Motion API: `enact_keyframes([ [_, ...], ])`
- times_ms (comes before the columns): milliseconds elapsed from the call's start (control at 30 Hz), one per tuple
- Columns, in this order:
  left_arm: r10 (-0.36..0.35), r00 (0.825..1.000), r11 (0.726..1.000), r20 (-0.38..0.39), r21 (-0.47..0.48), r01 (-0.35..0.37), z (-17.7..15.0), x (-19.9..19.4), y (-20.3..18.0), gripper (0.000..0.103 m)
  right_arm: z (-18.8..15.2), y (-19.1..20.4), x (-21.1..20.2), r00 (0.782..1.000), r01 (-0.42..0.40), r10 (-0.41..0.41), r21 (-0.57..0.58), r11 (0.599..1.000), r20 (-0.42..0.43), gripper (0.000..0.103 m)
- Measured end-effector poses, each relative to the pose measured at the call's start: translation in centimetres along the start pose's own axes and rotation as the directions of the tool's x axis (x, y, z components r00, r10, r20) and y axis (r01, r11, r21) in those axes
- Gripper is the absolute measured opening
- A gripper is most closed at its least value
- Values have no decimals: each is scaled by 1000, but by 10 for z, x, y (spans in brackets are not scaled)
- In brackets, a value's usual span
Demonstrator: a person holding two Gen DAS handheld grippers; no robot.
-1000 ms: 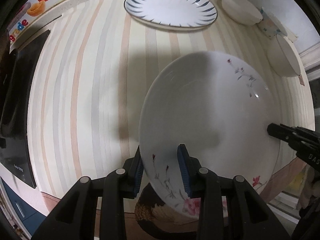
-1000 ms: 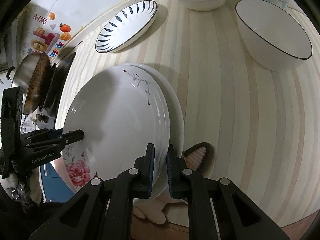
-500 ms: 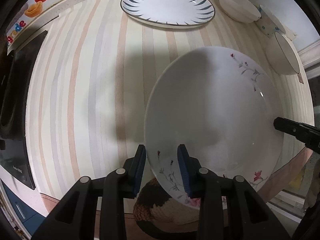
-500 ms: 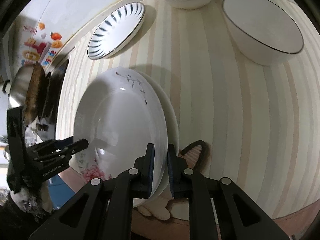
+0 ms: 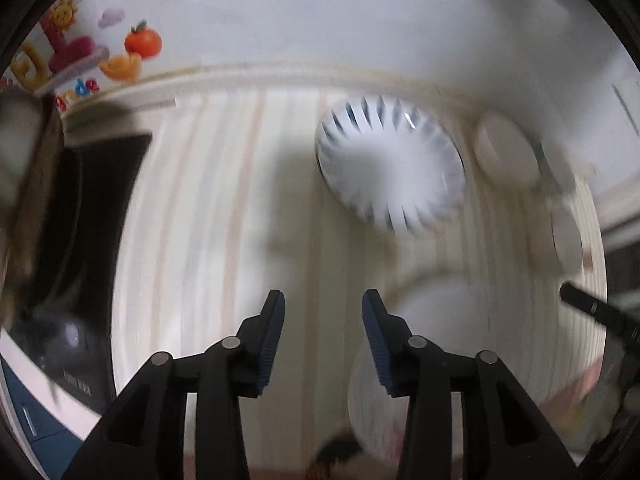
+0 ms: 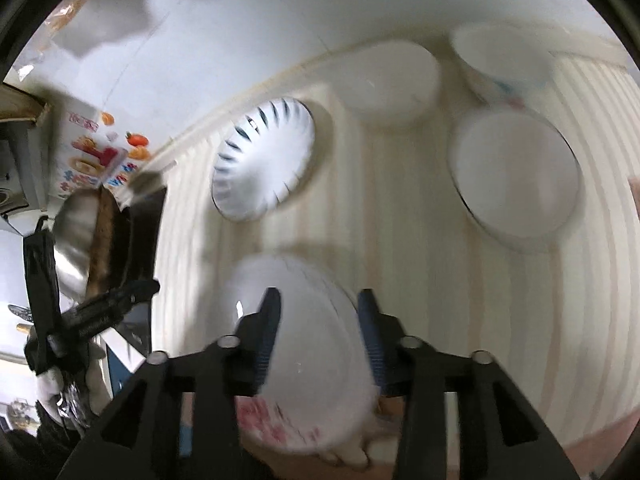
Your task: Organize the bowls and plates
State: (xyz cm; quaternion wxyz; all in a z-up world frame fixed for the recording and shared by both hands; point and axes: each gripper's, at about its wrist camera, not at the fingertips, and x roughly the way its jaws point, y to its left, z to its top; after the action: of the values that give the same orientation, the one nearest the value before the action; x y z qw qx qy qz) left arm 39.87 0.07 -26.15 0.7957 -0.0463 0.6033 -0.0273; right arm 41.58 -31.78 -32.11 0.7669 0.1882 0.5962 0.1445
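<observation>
Both frames are motion-blurred. The white floral plates (image 6: 304,344) lie stacked on the striped counter near its front edge; they also show in the left wrist view (image 5: 436,344). My left gripper (image 5: 323,336) is open and empty, to the left of the stack. My right gripper (image 6: 318,332) is open over the stack, its fingers (image 6: 266,332) apart on either side; I cannot tell if they touch it. A blue-patterned plate (image 5: 390,168) lies further back and also shows in the right wrist view (image 6: 262,158).
White bowls stand at the back right: a black-rimmed one (image 6: 514,180), a plain one (image 6: 394,80) and a patterned one (image 6: 502,60). A black cooktop (image 5: 100,216) with a pan (image 6: 80,236) is on the left. The wall (image 5: 320,12) runs behind the counter.
Both grippers have opened and let go of the floral plates, which now lie on the counter. Both have drawn back and lifted, so the views now take in the wall.
</observation>
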Motion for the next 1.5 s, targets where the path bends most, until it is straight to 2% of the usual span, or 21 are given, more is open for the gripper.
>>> enact_keyframes([
  [133,8,1000,999,-17,-46,-9,59,37,12,39,51,12,39,1000,6,-6,7,1000,16,46],
  [233,8,999,999,-43,-34,-9,91,74,15,39,86,19,76,1000,25,-25,5,1000,12,46],
  [333,2,997,1000,-81,-10,-3,107,102,11,39,111,22,108,999,49,-49,9,999,-5,46],
  [500,5,992,999,-129,47,1,119,135,3,38,127,11,140,997,67,-65,35,997,-47,45],
  [533,-1,990,999,-139,50,8,120,140,2,38,128,9,146,997,64,-62,42,997,-53,41],
  [567,-3,989,998,-146,54,11,121,143,1,35,130,8,151,996,62,-59,44,997,-60,31],
  [600,-14,989,998,-145,57,23,120,146,0,32,131,8,155,996,60,-57,41,997,-67,24],
  [633,-32,990,997,-136,59,40,120,145,-2,23,130,8,157,996,60,-57,34,998,-71,12],
  [667,-32,991,997,-132,67,42,119,145,-4,20,130,9,160,996,59,-57,29,998,-71,13],
  [767,1,994,996,-112,90,9,116,142,-9,20,133,12,160,996,70,-70,8,997,-52,13],
  [1000,-6,996,996,-85,91,14,98,119,-6,20,129,18,148,997,65,-66,-27,998,-37,13],
  [1200,-36,999,995,-36,90,39,76,69,-7,20,118,28,108,999,42,-43,-76,996,-13,13],
  [1400,-52,999,993,13,102,51,47,14,-12,20,91,42,55,1000,14,-12,-114,993,18,13],
  [1500,-61,998,993,27,105,58,42,-10,-32,20,71,49,27,999,2,3,-132,991,38,13],
])
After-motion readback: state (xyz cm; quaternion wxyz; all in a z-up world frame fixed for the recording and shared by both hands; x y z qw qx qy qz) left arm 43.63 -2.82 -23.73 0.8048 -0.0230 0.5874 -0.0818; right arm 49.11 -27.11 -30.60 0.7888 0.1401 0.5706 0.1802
